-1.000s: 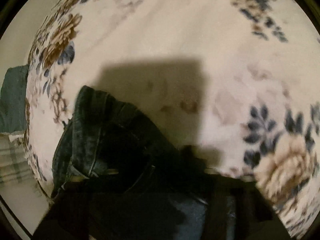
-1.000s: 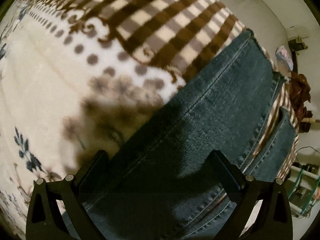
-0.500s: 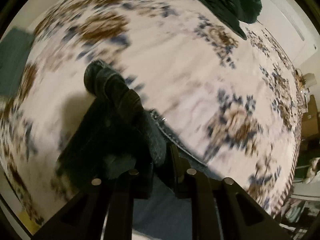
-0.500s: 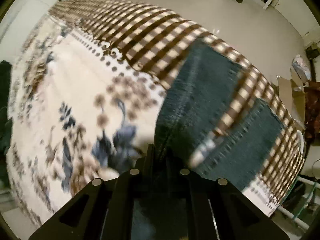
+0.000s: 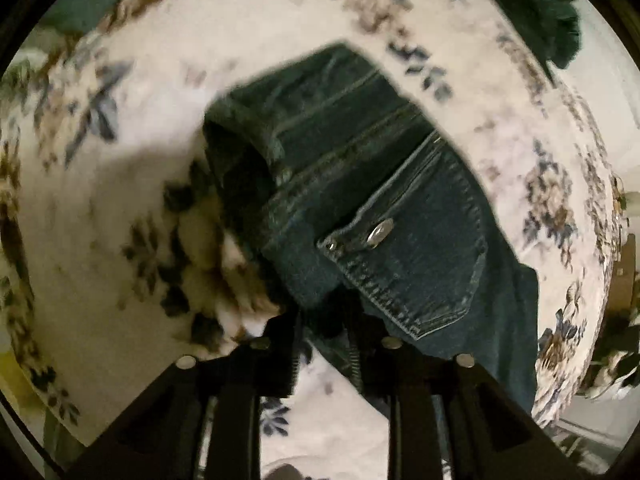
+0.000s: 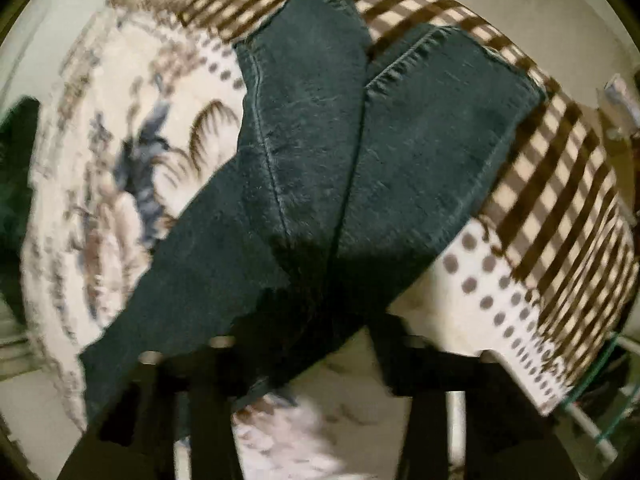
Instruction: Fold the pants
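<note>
The pants (image 5: pixel 384 208) are dark blue denim, lying on a floral blanket (image 5: pixel 280 32) w/ cream ground and brown/blue flowers. In the left wrist view the waist end shows: back pocket (image 5: pixel 424 256) w/ a metal stud (image 5: pixel 380 232) on its flap, seams running far-left from it, fabric bunched in a rolled fold at the left. The near edge of that denim is lifted off the blanket and runs down into the left gripper (image 5: pixel 324 332), whose fingers are drawn close together and clamped on the cloth; cream blanket shows under the raised part.

In the right wrist view the pants (image 6: pixel 320 168) spread away from the camera: two legs side by side, touching along a centre seam, hems at the far end lying over the brown-and-cream checked border (image 6: pixel 560 168) of the blanket. A dotted band (image 6: pixel 492 284) sits between the checks and the floral area. A strip of denim trails to the near left. The near part of the legs drops into shadow at the right gripper (image 6: pixel 316 344); its fingers are dark and blurred there, denim lies over/between them, but can't tell if they're pinching it or just apart.

Beyond the blanket: a dark green cloth heap (image 5: pixel 540 8) at far right in the left view, pale floor (image 6: pixel 540 12) past the checked edge in the right view.
</note>
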The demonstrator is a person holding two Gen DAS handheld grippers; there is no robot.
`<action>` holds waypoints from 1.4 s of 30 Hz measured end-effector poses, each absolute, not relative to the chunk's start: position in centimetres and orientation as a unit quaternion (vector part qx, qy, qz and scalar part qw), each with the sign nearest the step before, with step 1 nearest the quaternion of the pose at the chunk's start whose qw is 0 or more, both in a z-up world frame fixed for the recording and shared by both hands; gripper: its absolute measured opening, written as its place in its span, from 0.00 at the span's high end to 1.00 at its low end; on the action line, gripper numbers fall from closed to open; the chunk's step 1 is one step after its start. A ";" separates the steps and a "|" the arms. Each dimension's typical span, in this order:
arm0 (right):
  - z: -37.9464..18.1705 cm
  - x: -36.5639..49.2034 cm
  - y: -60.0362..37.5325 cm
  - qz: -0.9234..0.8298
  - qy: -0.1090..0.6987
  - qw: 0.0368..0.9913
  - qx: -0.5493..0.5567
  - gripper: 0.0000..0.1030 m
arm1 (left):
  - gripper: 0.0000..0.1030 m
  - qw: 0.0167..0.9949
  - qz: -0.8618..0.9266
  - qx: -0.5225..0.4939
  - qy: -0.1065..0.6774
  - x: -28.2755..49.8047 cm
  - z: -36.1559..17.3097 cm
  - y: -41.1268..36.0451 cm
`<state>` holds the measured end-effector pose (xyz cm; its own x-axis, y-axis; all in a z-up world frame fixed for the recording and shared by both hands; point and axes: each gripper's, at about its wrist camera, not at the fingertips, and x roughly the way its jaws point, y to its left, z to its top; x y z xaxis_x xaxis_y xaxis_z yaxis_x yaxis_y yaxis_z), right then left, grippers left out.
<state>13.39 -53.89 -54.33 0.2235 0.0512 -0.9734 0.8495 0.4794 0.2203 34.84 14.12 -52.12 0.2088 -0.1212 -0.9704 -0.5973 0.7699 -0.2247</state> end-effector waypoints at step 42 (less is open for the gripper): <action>-57.5 10.8 -66.8 -0.422 0.505 0.610 0.441 0.83 | 0.19 0.741 0.071 -0.105 0.660 29.6 -54.6 -1.3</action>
